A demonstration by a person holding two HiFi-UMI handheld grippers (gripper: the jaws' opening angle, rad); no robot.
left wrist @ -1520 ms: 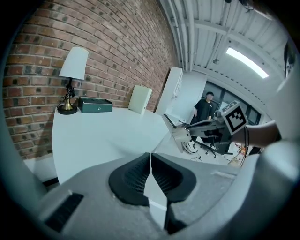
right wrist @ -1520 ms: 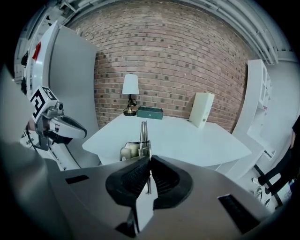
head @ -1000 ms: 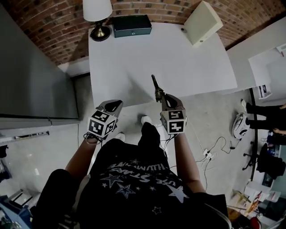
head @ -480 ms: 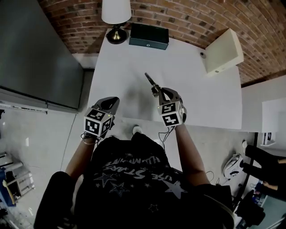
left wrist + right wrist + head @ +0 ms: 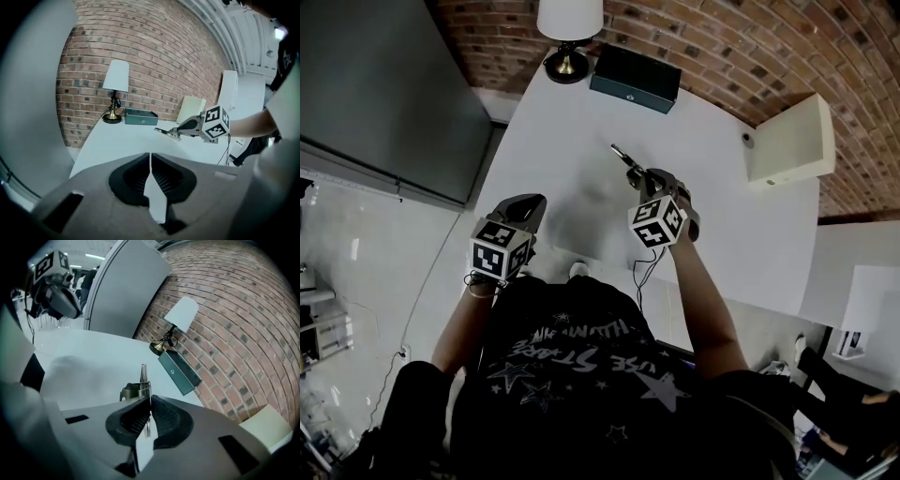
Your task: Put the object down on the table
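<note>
A thin metal tool (image 5: 625, 160) with a spring sticks out ahead of my right gripper (image 5: 639, 178), which is shut on it above the white table (image 5: 722, 225). In the right gripper view the tool (image 5: 142, 378) stands edge-on between the pads, pointing towards the brick wall. My left gripper (image 5: 532, 204) hovers at the table's near left edge, shut with nothing in it. The left gripper view shows its jaws (image 5: 150, 171) closed together, with the right gripper (image 5: 182, 131) and the tool (image 5: 165, 132) off to the right above the tabletop.
At the far end of the table stand a lamp (image 5: 568, 26) and a dark green box (image 5: 635, 79). A cream box (image 5: 789, 141) sits at the right edge. A large grey panel (image 5: 384, 84) runs along the left of the table.
Both grippers have come forward from the table's near edge to over the tabletop, the right one still carrying the tool. The head view has swung towards the table.
</note>
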